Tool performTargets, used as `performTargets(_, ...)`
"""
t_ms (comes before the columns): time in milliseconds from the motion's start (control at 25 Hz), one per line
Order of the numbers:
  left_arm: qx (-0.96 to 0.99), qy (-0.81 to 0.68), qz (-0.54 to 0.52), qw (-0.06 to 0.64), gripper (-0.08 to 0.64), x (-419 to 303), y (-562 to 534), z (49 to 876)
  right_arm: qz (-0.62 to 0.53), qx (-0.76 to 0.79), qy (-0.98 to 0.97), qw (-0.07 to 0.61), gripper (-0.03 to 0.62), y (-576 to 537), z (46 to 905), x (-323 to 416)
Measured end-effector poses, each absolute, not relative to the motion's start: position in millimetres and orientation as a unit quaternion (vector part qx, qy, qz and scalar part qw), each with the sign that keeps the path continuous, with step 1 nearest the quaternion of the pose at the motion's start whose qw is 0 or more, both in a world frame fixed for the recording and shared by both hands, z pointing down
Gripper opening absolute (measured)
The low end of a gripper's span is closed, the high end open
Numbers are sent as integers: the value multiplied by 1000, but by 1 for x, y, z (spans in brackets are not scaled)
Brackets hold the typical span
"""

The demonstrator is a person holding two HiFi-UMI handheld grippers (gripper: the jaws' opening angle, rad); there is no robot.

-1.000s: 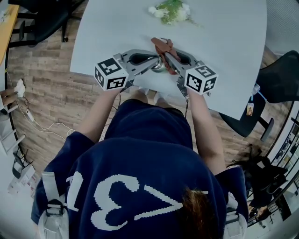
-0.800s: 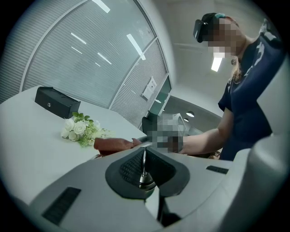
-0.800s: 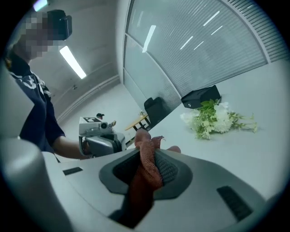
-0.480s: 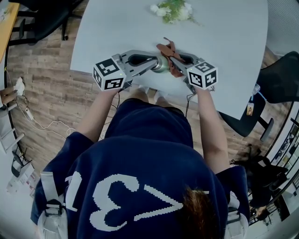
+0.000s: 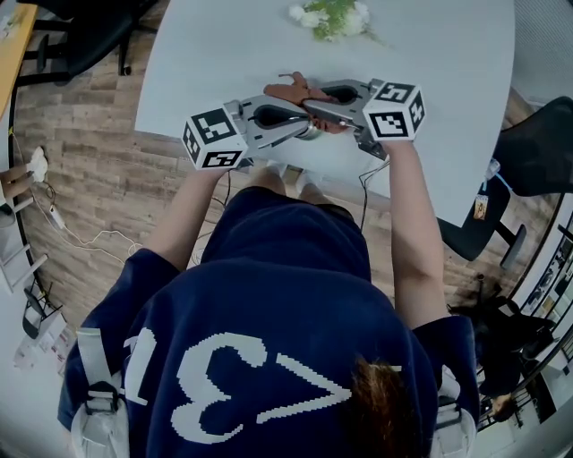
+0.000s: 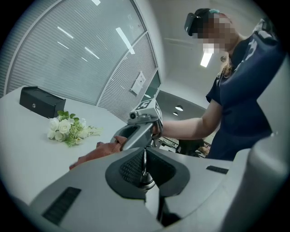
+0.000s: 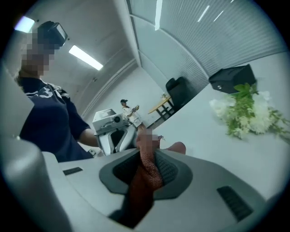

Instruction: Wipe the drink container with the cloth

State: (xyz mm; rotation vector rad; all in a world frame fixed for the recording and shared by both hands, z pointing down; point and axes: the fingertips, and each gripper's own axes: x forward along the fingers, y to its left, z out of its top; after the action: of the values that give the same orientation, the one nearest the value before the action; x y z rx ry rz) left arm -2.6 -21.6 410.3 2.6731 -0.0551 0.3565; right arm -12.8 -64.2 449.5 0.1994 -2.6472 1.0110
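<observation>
In the head view my left gripper point(image 5: 307, 128) reaches right from its marker cube, low over the white table point(image 5: 430, 72). Its jaws are shut on a thin silvery edge of the drink container point(image 5: 311, 133), which is mostly hidden. In the left gripper view that metal strip point(image 6: 144, 168) stands pinched between the pads. My right gripper point(image 5: 304, 98) comes in from the right, just beyond the left one, shut on a red-brown cloth point(image 5: 288, 89). The cloth point(image 7: 146, 174) fills the gap between its pads, and it point(image 6: 96, 154) drapes over the container's far side.
A white-and-green bouquet point(image 5: 329, 18) lies farther back on the table, with a black box point(image 6: 41, 102) beyond it. A black chair point(image 5: 537, 148) stands at the right. The table's near edge runs just below the grippers.
The right gripper has swung away from me and leftward, turning its cube, and dragged the cloth across the container toward the left. The left gripper has barely moved.
</observation>
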Motion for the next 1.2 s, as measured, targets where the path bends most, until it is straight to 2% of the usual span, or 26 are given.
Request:
performTargets(160, 966, -10, 132, 220, 21, -1, -15, 411, 358, -5, -911, 207, 86, -59, 465, -16)
performTargets(440, 968, 0, 139, 210, 21, 5, -5, 409, 349, 7, -888, 300, 86, -64, 518, 5)
performTargets(520, 968, 3, 138, 208, 21, 7, -3, 409, 341, -13, -894, 290, 86, -62, 510, -1)
performTargets(640, 969, -1, 137, 207, 21, 8, -3, 410, 331, -70, -912, 234, 86, -58, 476, -22)
performTargets(760, 968, -2, 139, 208, 21, 8, -6, 410, 311, -93, -913, 248, 86, -57, 471, -35)
performTargets(960, 968, -3, 139, 207, 21, 12, -7, 410, 297, -16, -902, 313, 86, -66, 512, -18)
performTargets(1200, 969, -18, 129, 208, 21, 18, -14, 410, 256, 163, -904, 301, 89, -70, 533, 37)
